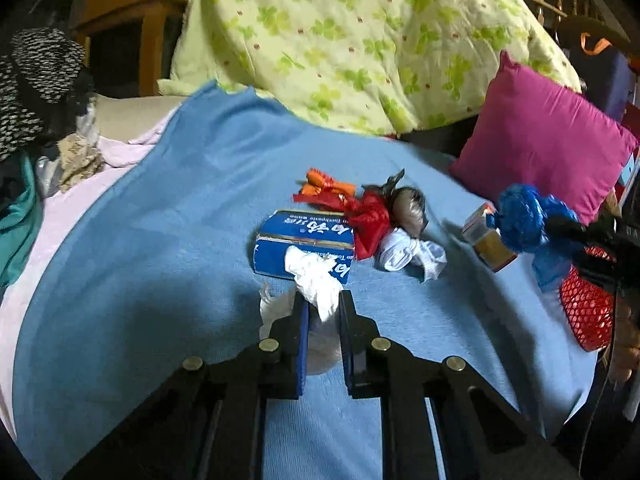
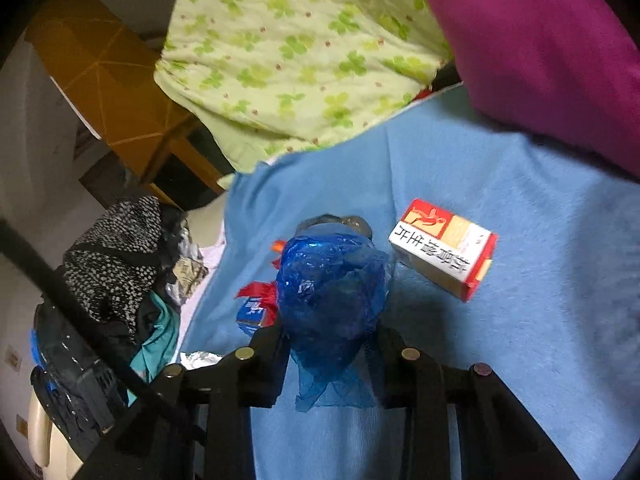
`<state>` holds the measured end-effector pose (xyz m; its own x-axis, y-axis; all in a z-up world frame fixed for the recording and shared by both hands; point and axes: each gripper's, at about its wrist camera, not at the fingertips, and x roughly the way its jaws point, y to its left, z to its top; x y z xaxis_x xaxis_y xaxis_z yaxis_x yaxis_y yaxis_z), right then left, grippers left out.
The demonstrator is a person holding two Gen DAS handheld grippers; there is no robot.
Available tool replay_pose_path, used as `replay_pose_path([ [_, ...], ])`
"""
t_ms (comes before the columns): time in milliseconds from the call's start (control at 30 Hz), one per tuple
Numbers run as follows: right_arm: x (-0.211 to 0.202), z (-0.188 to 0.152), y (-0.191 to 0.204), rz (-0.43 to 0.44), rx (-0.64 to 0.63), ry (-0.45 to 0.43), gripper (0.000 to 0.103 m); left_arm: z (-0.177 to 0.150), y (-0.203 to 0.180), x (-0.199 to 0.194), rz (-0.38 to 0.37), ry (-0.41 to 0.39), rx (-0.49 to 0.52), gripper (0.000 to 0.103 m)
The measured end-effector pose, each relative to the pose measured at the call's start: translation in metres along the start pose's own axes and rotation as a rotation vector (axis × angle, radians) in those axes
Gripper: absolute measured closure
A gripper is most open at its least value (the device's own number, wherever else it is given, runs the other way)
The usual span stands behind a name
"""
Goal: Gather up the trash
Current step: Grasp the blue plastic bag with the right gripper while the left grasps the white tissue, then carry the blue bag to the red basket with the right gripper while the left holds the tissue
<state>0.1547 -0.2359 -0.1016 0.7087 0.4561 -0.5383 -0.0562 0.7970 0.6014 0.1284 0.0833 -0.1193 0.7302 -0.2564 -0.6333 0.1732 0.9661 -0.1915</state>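
My left gripper (image 1: pixel 323 305) is shut on a crumpled white tissue (image 1: pixel 316 280) just above the blue blanket (image 1: pixel 160 240). Beyond it lie a blue toothpaste box (image 1: pixel 296 236), red and orange wrappers (image 1: pixel 348 204), a dark round lump (image 1: pixel 410 210) and a white knotted wad (image 1: pixel 412 256). My right gripper (image 2: pixel 330 334) is shut on a crumpled blue plastic bag (image 2: pixel 330 284), held above the blanket (image 2: pixel 520 280); it also shows at the right of the left wrist view (image 1: pixel 524 220). A red-and-white carton (image 2: pixel 444 248) lies to its right.
A magenta pillow (image 1: pixel 544 148) and a green clover quilt (image 1: pixel 340 40) lie at the back. A red mesh bag (image 1: pixel 588 312) hangs at the right edge. Piled clothes (image 2: pixel 116 260) sit at the left of the bed, beside wooden furniture (image 2: pixel 100 64).
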Motion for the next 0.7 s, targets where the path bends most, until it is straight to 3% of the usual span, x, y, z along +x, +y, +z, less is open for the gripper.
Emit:
replay_pose_path([
  [200, -0.044, -0.017, 0.001, 0.004, -0.019, -0.055, 0.067, -0.008, -0.032, -0.034, 0.053, -0.051, 0.041, 0.088],
  [333, -0.075, -0.03, 0.006, 0.004, -0.051, -0.092, 0.067, 0.006, -0.064, -0.056, 0.114, -0.074, 0.109, 0.088],
  [700, -0.166, -0.042, 0.03, -0.025, -0.17, -0.205, 0.067, 0.029, -0.153, -0.111, 0.179, -0.145, 0.245, 0.088],
])
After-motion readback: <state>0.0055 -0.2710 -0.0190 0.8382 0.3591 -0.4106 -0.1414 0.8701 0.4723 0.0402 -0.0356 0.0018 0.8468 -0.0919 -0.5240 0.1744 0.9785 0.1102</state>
